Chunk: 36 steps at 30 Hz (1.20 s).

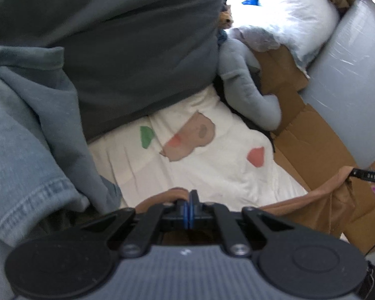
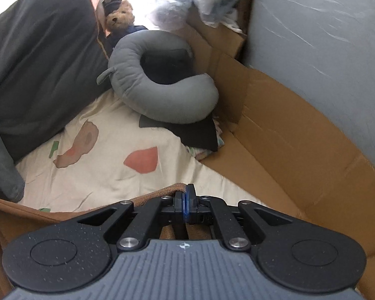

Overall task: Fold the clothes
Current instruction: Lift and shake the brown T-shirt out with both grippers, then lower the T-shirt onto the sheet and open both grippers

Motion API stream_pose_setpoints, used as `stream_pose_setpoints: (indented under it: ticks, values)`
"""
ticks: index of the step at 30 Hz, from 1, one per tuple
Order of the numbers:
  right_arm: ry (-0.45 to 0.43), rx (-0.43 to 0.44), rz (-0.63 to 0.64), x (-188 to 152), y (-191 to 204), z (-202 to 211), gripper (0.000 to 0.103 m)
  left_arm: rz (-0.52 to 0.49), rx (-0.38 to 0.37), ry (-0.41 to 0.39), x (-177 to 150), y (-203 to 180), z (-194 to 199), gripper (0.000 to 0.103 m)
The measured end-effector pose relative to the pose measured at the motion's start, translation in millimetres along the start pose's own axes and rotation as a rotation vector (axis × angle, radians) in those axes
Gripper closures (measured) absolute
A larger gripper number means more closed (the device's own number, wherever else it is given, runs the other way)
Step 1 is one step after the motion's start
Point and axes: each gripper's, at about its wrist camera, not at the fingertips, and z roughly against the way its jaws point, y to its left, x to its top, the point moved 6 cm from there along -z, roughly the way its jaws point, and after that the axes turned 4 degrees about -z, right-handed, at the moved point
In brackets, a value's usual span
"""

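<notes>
A brown garment hangs stretched between my two grippers above a white bedsheet with coloured patches. My left gripper is shut on one edge of the garment, which bunches at its tips. My right gripper is shut on the other edge of the brown garment, whose hem runs off to the left. The right gripper's black tip also shows at the right edge of the left wrist view, pinching the cloth.
A blue denim piece and a dark grey pillow lie at the left. A grey neck pillow, a teddy bear and flattened cardboard sit at the back and right, beside a grey padded wall.
</notes>
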Motion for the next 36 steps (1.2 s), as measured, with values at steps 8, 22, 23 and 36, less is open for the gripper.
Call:
stream_pose_setpoints:
  ticks: [8, 22, 23, 36]
  values:
    - [-0.013, -0.137, 0.155, 45, 36, -32, 0.103, -0.006, 0.033, -0.013, 16, 18, -10, 0.101]
    - [-0.031, -0.054, 0.187, 99, 87, -52, 0.05, 0.031, 0.14, 0.001, 18, 51, -10, 0.097]
    - [-0.046, -0.05, 0.19, 100, 89, -48, 0.04, 0.019, 0.137, 0.004, 16, 48, -9, 0.095]
    - [0.044, 0.004, 0.29, 37, 68, -28, 0.038, -0.042, 0.034, 0.037, -1, 2, 1, 0.07]
